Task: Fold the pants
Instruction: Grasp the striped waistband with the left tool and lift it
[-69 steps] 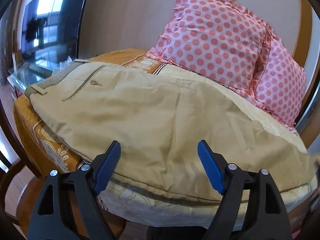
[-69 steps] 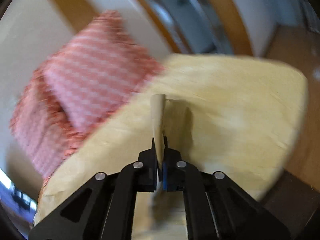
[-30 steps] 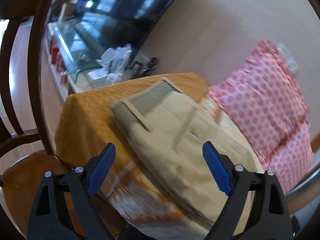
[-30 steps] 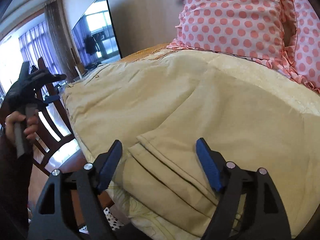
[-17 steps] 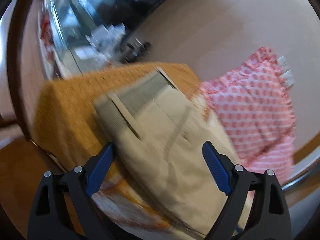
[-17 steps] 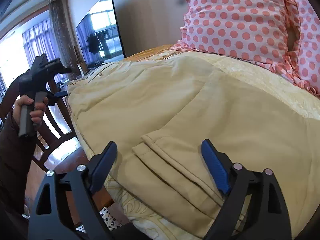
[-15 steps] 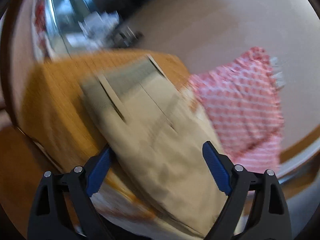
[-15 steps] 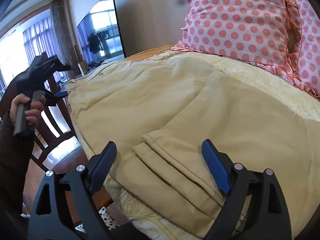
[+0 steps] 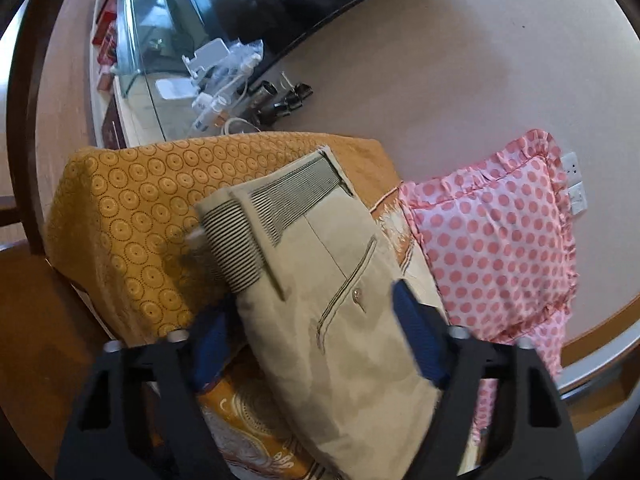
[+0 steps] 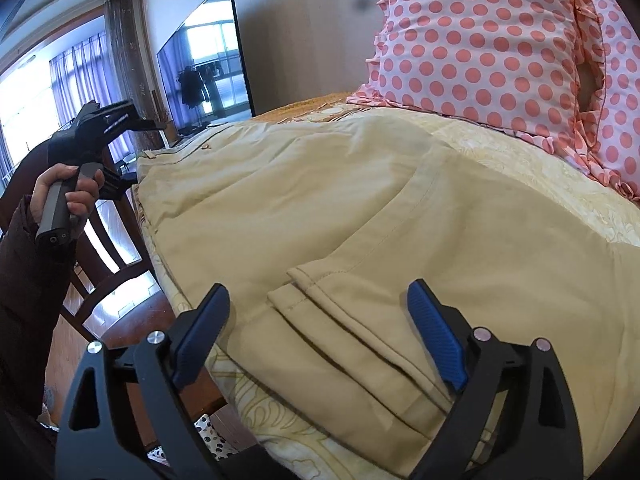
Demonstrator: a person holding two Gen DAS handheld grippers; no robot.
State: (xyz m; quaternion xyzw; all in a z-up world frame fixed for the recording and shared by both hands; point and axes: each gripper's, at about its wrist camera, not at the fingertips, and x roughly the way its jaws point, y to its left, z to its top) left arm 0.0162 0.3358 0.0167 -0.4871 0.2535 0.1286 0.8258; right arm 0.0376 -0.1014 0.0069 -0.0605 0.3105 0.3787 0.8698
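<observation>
Khaki pants [image 10: 360,208] lie flat on the covered surface, legs doubled over so the hems [image 10: 320,292] lie near the front edge. In the left wrist view the waistband end [image 9: 272,208] with its striped lining and a back pocket [image 9: 348,292] shows. My left gripper [image 9: 316,344] is open and empty, just above the pants' waist end. It also shows in the right wrist view [image 10: 108,120], held in a hand at the far left. My right gripper [image 10: 320,344] is open and empty, over the hems.
Two pink polka-dot pillows [image 10: 492,44] lean on the wall behind the pants. An orange patterned cover [image 9: 132,208] drapes the surface edge. A television [image 10: 208,56] and a glass stand with cables [image 9: 216,76] are at the left. A wooden chair [image 10: 108,248] stands beside the surface.
My left gripper has swung left to the waistband end and closed in on it. My right gripper let go of the leg fabric earlier and now stays open over the hems.
</observation>
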